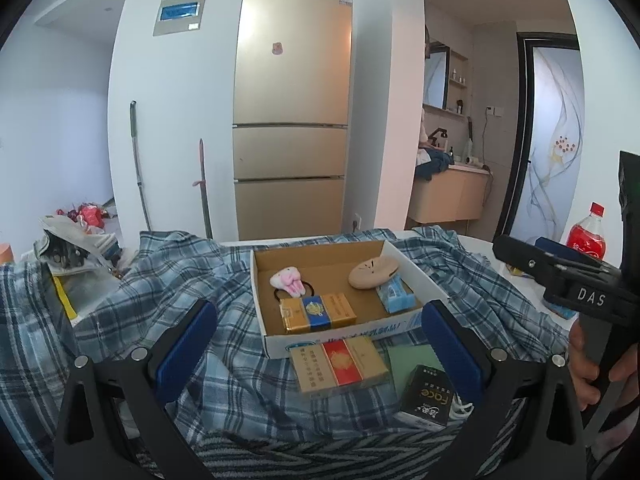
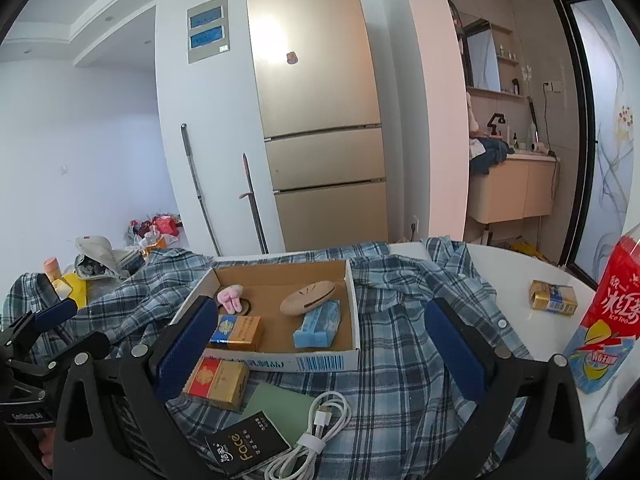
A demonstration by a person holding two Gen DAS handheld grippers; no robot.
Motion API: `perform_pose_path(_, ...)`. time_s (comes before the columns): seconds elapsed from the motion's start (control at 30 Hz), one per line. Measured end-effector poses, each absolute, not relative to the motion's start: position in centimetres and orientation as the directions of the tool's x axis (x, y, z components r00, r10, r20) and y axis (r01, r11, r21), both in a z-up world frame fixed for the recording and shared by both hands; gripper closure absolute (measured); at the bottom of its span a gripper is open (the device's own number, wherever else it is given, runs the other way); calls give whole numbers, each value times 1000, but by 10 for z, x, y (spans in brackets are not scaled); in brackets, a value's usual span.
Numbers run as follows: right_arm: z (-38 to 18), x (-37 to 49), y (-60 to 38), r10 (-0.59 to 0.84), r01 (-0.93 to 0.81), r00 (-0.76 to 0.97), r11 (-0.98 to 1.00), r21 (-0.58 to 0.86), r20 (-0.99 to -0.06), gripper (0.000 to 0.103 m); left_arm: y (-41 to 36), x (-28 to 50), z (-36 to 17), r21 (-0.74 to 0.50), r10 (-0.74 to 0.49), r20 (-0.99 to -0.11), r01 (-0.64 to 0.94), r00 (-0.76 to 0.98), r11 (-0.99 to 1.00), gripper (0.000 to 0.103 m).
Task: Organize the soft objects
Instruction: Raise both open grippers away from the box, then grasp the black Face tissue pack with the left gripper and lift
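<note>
A cardboard box rests on a blue plaid shirt spread over the table. Inside lie a pink plush hair tie, a beige soft pad, a blue tissue pack and a gold-and-blue carton. My left gripper hovers open before the box's front wall, holding nothing. My right gripper is likewise open and holds nothing, right of the left one, in front of the box.
In front of the box lie a red-and-gold carton, a green card, a black "Face" packet and a coiled white cable. A red drink bottle and a gold pack stand on the white table at right. Bags clutter the left.
</note>
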State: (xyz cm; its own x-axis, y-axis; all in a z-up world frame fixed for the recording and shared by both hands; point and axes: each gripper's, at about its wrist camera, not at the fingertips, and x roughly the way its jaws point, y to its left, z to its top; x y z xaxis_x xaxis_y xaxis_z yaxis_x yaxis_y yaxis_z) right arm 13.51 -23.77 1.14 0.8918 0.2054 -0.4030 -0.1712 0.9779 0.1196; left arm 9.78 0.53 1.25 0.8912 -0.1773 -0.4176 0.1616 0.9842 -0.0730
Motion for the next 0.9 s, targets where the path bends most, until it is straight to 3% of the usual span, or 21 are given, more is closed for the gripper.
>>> perform_pose_path(0.2,11,134,-241,186,-152,874,982,110,-449,0,-2,101,8,-77,-220,-451,208,865,975,0)
perform_pose_path(0.3,11,130,-246,178,-141,867,983,114,-466,0,-15,109,6,-24,-230,-501,252,834,967,0)
perform_pose_path(0.47,7,125,-255,173,-121,858,983,137,-484,0,-32,119,0,-65,-331,-575,362,748,930,0)
perform_pose_path(0.53,6,123,-257,168,-116,855,984,133,-490,0,-39,121,-5,-67,-366,-597,411,713,909,9)
perform_pose_path(0.7,2,118,-260,157,-107,856,986,128,-492,0,-57,126,-21,-53,-417,-651,510,634,859,14)
perform_pose_path(0.9,-4,120,-263,157,-101,857,985,138,-492,0,-73,137,-40,-70,-440,-706,563,555,823,29)
